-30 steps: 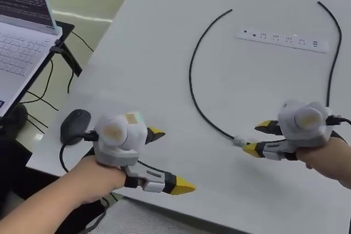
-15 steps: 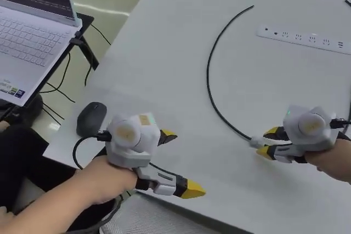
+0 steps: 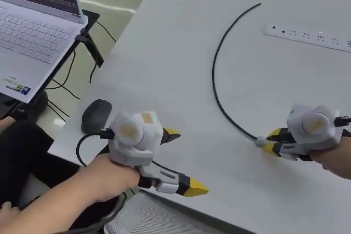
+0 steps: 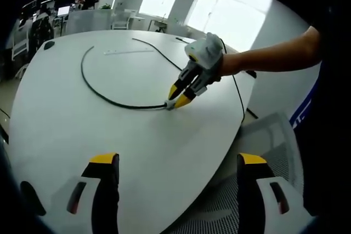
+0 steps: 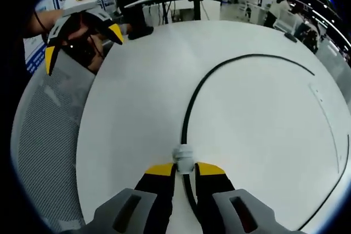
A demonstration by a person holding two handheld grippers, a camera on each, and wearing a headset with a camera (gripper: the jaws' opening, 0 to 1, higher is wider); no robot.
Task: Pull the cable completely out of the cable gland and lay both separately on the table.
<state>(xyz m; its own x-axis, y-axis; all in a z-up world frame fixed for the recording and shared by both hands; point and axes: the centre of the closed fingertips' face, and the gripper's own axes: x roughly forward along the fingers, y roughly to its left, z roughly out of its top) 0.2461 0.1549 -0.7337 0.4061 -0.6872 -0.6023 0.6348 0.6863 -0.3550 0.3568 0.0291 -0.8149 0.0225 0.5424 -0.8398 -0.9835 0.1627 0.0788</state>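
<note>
Pwr strip (image 3: 307, 35) was cut off at 2 o'clock, laptop (image 3: 33, 26) at 10. Cable (image 5: 185, 124) ran hidden btwn right gripper (image 5: 185, 168) jaws at 6; grip unclear.

1. Cable (image 3: 213, 75): thin and black, lying flat on the white surface (image 3: 164, 53) in 1 long open arc. Its near end passes through the gland.
2. Gland (image 5: 184, 157): small and white, threaded on the cable's near end, between the right tool's (image 5: 185, 169) 2 yellow tips, low over the surface.
</note>
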